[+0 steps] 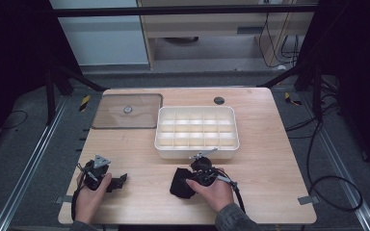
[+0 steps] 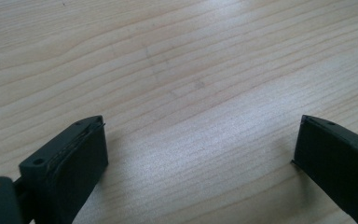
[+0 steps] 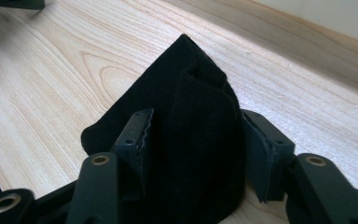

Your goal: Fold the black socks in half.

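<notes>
We have the black cloth (image 3: 191,140) bunched low in the centre of the high view, our right gripper (image 1: 185,185) pinching a fold of it between its jaws. Our left gripper (image 1: 118,182) sits open over bare surface (image 2: 177,70). The white divided tray (image 1: 196,151) above is empty, so most remains.

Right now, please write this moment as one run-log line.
right gripper: shut on black cloth | left gripper: open, over bare table | white divided tray: empty
</notes>
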Tool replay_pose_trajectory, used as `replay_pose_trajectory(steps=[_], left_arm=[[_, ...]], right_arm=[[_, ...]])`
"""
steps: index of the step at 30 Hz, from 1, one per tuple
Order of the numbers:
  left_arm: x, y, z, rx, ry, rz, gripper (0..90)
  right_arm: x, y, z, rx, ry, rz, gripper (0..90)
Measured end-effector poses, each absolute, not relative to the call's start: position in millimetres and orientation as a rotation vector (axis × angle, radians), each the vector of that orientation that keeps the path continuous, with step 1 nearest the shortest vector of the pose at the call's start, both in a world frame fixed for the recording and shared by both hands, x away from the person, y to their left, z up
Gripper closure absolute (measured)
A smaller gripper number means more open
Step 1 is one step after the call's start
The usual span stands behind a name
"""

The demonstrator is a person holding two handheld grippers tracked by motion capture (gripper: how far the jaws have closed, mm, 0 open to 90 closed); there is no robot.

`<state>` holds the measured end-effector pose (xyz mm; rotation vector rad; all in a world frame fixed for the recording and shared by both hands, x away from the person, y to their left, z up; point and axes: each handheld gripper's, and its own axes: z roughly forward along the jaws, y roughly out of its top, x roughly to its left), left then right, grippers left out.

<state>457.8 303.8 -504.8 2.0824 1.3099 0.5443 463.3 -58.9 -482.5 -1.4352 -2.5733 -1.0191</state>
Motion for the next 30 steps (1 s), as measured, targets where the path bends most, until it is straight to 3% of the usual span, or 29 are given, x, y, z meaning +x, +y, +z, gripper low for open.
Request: replay_pose_trajectory(steps=[11,21,30], left_arm=[[457.5,304.6,-508.4,2.059,1.287,0.559,0.0],[458.1,304.1,-508.7,2.052,1.287,0.557,0.0],[458.2,304.3,-508.6,2.053,1.286,0.557,0.0]], right_arm=[[462.1,-61.0,-484.9,-1.410,-2.538,-1.048,54.7],[460.9,-61.8,-484.1,-1.404,-2.505,-1.051,66.7],[459.7,-62.5,-477.1,-1.384,-2.555,-1.045,70.0]])
